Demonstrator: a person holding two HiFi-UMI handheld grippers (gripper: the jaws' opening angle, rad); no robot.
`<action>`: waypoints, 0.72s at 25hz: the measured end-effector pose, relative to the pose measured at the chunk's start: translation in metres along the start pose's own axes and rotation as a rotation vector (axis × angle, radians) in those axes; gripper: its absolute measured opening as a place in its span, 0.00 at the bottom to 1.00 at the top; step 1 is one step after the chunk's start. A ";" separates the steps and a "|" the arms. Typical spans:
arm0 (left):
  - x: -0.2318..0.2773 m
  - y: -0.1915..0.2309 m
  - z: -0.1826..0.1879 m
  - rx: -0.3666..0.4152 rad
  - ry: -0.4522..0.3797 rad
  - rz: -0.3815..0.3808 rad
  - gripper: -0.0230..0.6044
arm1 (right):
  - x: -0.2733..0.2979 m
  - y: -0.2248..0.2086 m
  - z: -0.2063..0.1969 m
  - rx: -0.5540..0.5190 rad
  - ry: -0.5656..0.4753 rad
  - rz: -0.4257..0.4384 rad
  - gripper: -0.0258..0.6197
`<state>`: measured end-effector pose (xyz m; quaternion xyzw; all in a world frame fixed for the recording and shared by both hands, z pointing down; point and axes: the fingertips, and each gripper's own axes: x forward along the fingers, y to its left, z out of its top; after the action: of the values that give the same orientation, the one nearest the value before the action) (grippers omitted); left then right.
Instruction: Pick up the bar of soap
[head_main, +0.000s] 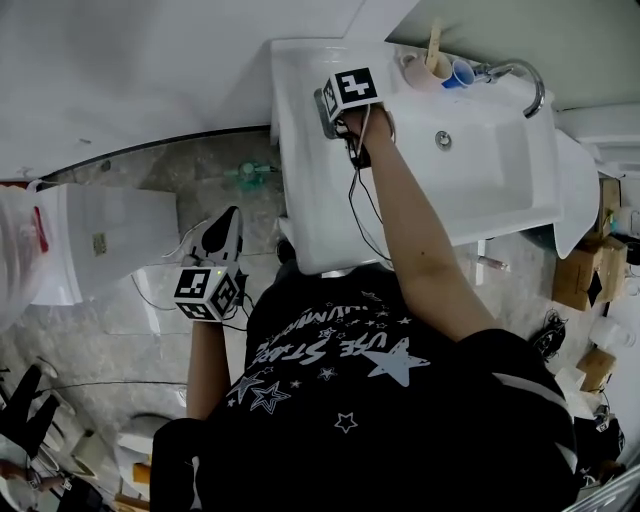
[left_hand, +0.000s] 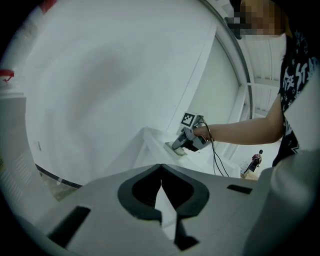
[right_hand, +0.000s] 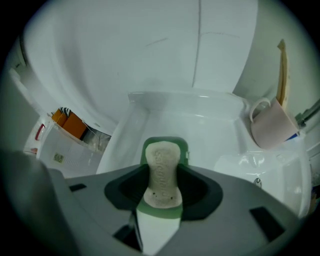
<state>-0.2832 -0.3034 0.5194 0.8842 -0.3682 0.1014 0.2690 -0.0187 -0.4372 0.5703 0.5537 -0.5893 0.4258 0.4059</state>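
Note:
A beige bar of soap (right_hand: 160, 160) lies in a green soap dish (right_hand: 165, 144) on the left rear corner of the white sink (head_main: 480, 170). My right gripper (right_hand: 162, 180) points steeply down over the dish, with its jaws closed against the two long sides of the soap. In the head view that gripper (head_main: 335, 115) covers both the dish and the soap. My left gripper (head_main: 225, 225) hangs to the left of the sink above the floor. Its jaws (left_hand: 160, 167) meet at the tips with nothing between them. From there the right gripper (left_hand: 182, 145) shows at the sink corner.
A pink cup (head_main: 425, 70) with a wooden stick in it, a blue cup (head_main: 462, 72) and the faucet (head_main: 520, 75) stand along the sink's back edge. A white toilet (head_main: 100, 240) stands to the left. Cardboard boxes (head_main: 585, 270) sit on the floor to the right.

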 end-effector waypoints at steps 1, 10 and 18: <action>0.001 -0.003 0.002 0.005 -0.003 -0.001 0.05 | -0.004 -0.001 0.001 0.008 -0.021 0.015 0.33; 0.014 -0.049 0.007 0.064 -0.014 -0.004 0.05 | -0.071 -0.006 0.011 0.065 -0.258 0.250 0.33; 0.024 -0.112 0.016 0.100 -0.050 0.004 0.05 | -0.141 -0.026 -0.010 0.058 -0.456 0.445 0.33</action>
<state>-0.1874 -0.2613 0.4701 0.8981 -0.3710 0.0984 0.2149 0.0152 -0.3850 0.4409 0.5039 -0.7593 0.3856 0.1444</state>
